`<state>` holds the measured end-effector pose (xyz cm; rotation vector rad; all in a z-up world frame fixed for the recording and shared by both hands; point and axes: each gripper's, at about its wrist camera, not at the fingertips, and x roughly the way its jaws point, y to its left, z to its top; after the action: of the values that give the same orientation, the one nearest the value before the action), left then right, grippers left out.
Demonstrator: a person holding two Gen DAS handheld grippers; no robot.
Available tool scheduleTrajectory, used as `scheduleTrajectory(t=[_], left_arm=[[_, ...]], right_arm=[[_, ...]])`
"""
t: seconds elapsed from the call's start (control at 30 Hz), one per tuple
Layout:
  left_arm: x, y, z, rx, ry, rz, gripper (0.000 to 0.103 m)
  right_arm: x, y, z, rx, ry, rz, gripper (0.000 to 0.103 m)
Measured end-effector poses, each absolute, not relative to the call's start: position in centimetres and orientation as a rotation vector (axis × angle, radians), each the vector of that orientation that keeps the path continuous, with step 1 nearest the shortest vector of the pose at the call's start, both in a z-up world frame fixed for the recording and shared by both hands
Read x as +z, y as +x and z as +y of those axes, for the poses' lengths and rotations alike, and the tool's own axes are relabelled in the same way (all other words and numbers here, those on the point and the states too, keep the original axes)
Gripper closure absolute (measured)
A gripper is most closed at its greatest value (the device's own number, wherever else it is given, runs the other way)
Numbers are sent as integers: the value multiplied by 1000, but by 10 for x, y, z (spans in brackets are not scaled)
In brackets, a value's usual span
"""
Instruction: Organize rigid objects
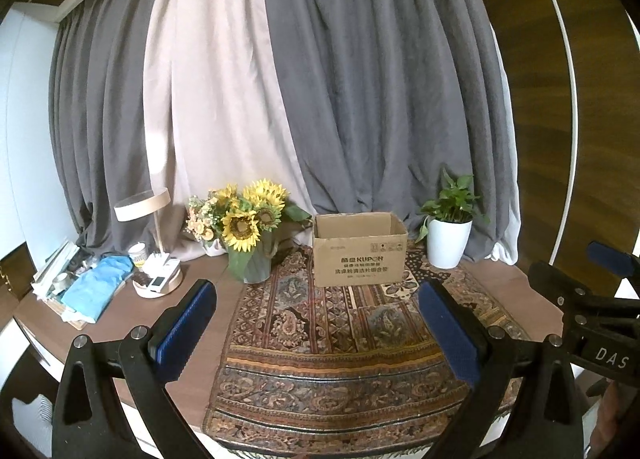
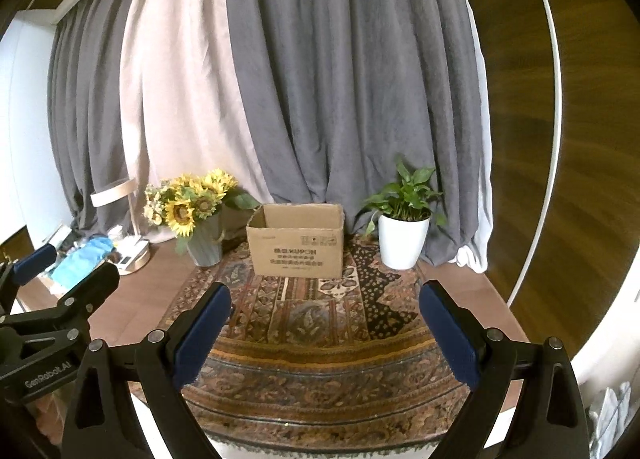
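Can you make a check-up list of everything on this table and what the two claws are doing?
Surface: brown table, patterned rug laid over its middle.
Job's things: open cardboard box upright on the rug; inside not visible.
Clutter: sunflower vase, white potted plant, ring lamp, blue cloth and small items at the far left.
Claws: left claw open, empty; right claw open, empty.
Cables: nothing seen.
Surroundings: grey and beige curtains behind.

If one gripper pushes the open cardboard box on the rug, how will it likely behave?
The cardboard box stands open-topped with nothing visible above its rim, so it is probably light. Its flat base on the patterned rug suggests dragging, not rolling. Pushed high, it might tip.
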<state>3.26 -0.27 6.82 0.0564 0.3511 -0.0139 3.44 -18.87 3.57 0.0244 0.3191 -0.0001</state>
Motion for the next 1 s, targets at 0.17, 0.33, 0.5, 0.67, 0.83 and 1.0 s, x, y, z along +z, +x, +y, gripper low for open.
scheduleTrajectory(t=[0.17,0.33,0.5,0.67,0.83,1.0], left_arm=[[66,18,1,-34,73,358,0],[66,1,4,-44,84,354,0],[69,-11,6,-45,89,347,0],[71,-20,7,-41,91,340,0],[72,-23,7,-43,92,335,0],[73,-26,6,-47,91,332,0]], right_arm=[[33,13,-183,-16,45,311,7],[30,-8,-179,-42,47,304,7],[29,-21,-178,-47,51,305,7],[30,-28,-179,-46,50,300,7],[30,-33,-178,-44,49,298,7],[30,-37,-178,-47,46,295,7]])
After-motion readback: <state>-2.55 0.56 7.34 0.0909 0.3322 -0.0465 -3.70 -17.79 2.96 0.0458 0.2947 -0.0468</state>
